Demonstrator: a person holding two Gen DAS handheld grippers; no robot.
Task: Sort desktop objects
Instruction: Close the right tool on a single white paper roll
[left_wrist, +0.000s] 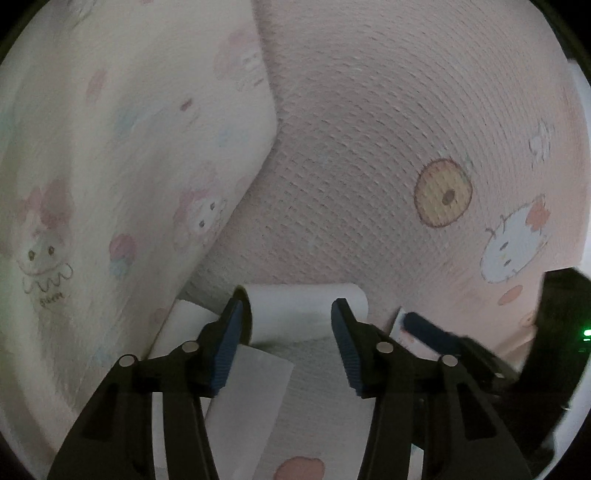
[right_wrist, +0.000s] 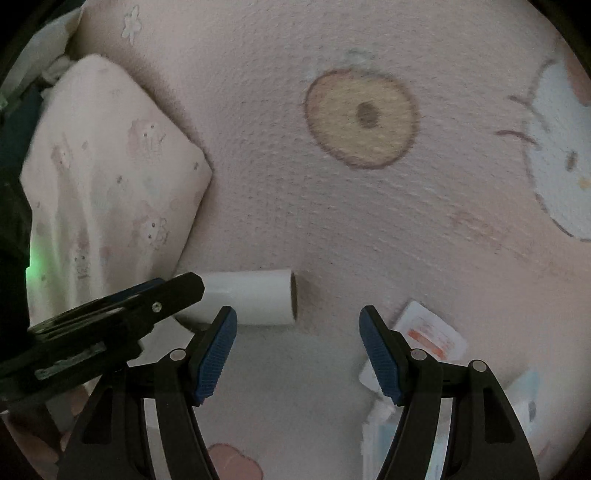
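wide bare stretch of the pink printed blanket (right_wrist: 369, 229) ahead, nothing on it. the pillow (right_wrist: 110, 184) walls off the left. white roll (right_wrist: 255, 295) lies just below the pillow's corner, the left gripper (right_wrist: 177, 291) crowding its left end. small packets (right_wrist: 428, 332) clutter the lower right, right gripper (right_wrist: 298, 349) between roll and packets, jaws apart.

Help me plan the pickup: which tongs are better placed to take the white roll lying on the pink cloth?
Left, probably. The left tongs already straddle the white roll, open around it. The right tongs hang open over bare pink cloth, nearer the small packet.
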